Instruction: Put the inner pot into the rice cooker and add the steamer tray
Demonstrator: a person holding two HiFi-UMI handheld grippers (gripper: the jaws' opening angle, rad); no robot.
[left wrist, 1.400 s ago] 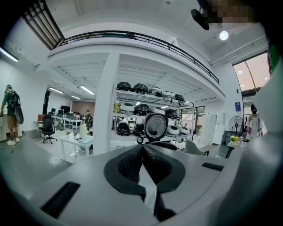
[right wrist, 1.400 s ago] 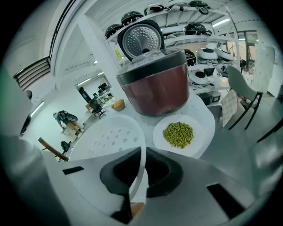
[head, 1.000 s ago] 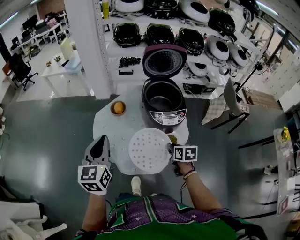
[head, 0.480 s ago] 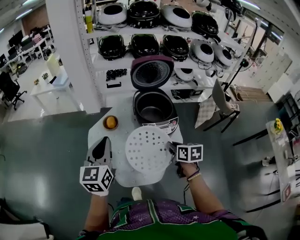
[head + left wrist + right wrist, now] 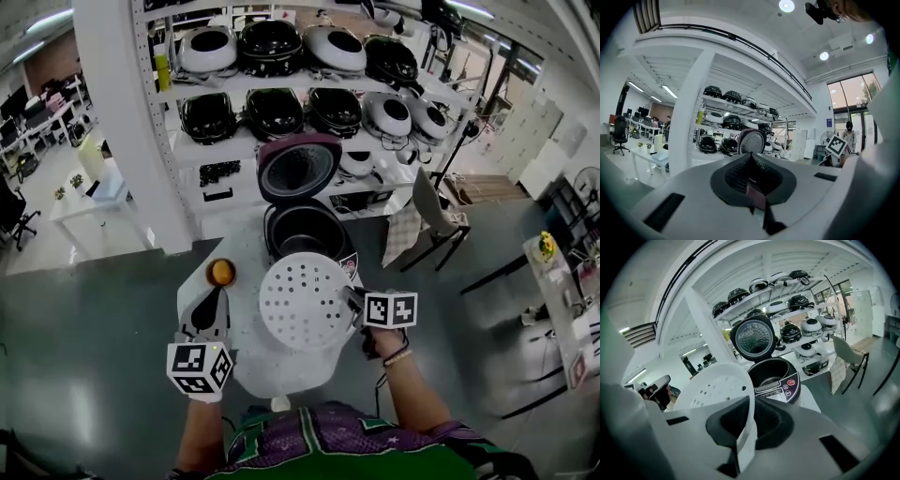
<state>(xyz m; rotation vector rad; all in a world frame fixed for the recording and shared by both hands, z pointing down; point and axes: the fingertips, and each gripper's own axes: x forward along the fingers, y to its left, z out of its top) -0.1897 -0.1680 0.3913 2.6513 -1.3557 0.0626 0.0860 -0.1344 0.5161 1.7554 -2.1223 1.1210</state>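
The black rice cooker (image 5: 306, 232) stands at the far side of the round white table (image 5: 281, 370), its lid (image 5: 298, 167) raised, and the dark inner pot sits inside it. My right gripper (image 5: 352, 299) is shut on the right rim of the white perforated steamer tray (image 5: 304, 301) and holds it in the air just in front of the cooker. In the right gripper view the tray (image 5: 715, 387) tilts up to the left of the cooker (image 5: 776, 376), its rim pinched in my right gripper (image 5: 743, 427). My left gripper (image 5: 216, 305) is shut and holds nothing, left of the tray.
A small bowl with something orange (image 5: 221, 273) sits at the table's left edge. Shelves with several rice cookers (image 5: 272, 103) stand behind the table. A grey chair (image 5: 417, 220) is at the right. Dark floor surrounds the table.
The right gripper has lifted the steamer tray off the table and carried it toward the cooker. The left gripper has moved forward a little beside it.
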